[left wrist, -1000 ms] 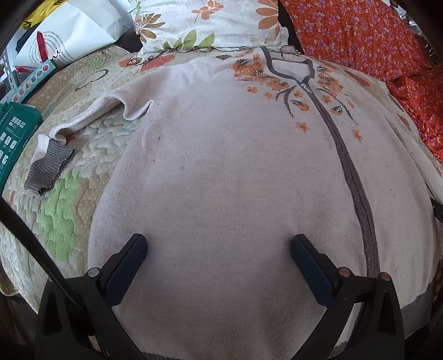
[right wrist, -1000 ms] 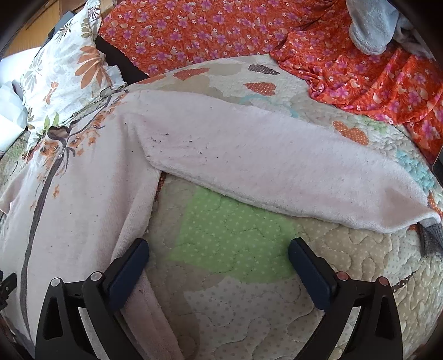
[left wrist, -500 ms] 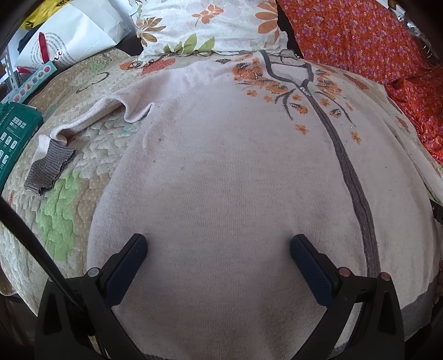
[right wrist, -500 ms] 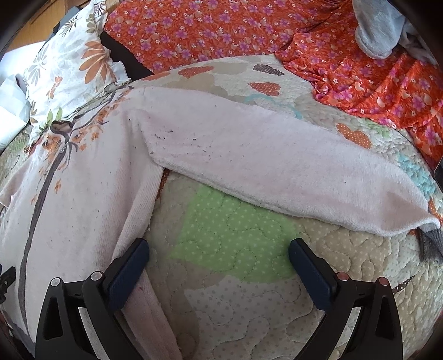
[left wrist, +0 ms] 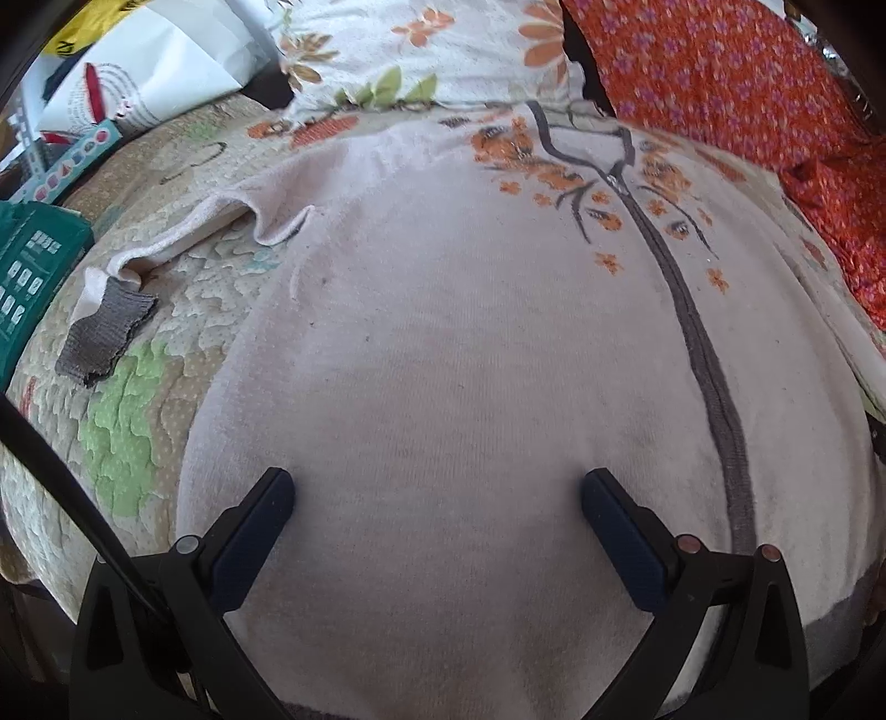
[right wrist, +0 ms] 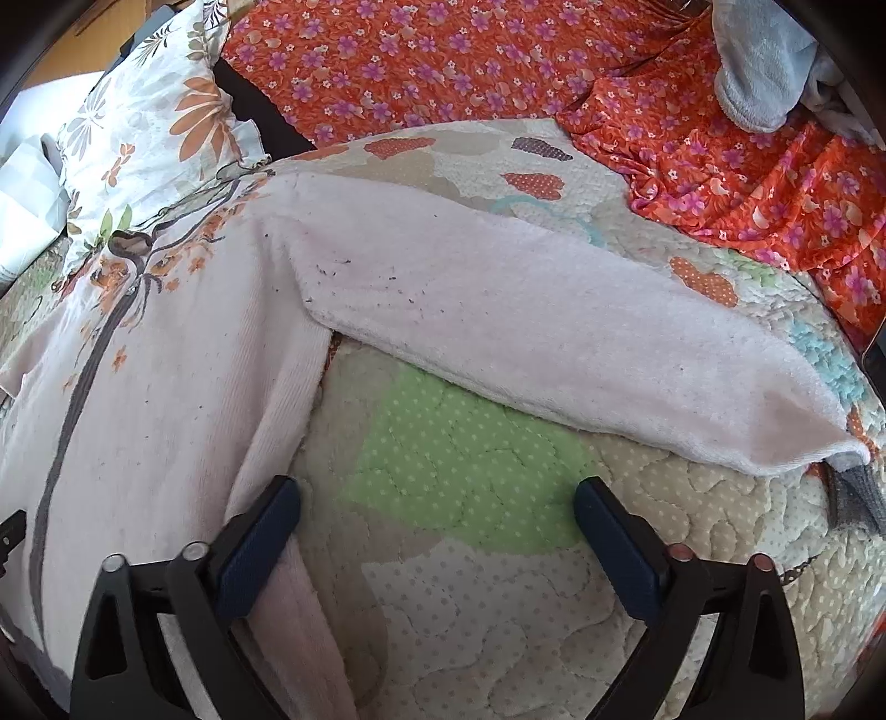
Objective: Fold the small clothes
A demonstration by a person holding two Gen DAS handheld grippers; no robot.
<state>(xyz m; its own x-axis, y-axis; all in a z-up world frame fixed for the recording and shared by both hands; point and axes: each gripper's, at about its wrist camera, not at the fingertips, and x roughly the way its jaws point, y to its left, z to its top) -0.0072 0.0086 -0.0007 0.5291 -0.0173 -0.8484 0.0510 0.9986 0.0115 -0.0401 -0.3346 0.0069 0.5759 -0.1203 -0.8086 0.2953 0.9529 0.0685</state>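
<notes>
A pale pink zip sweater [left wrist: 470,360] with orange flower embroidery lies flat on a quilted bedspread [right wrist: 459,454]. My left gripper [left wrist: 436,482] hovers open over its lower body, with only flat cloth between the fingers. The near sleeve [left wrist: 183,232] is crumpled at the left and ends in a grey cuff [left wrist: 105,332]. In the right wrist view the other sleeve [right wrist: 526,321] stretches out to the right, down to its grey cuff [right wrist: 855,493]. My right gripper [right wrist: 437,490] is wide and its jaws are closing over bare quilt. Its left finger rests at the edge of the sweater body [right wrist: 166,360].
A floral pillow [left wrist: 421,50] lies beyond the collar. Orange flowered cloth [right wrist: 498,66] covers the far right, with a grey-blue fleece [right wrist: 758,61] on it. A green box [left wrist: 27,277] and a white bag [left wrist: 144,72] sit off the left edge of the bed.
The right gripper's fingers have drawn in very slightly. The sweater and the left gripper have not moved.
</notes>
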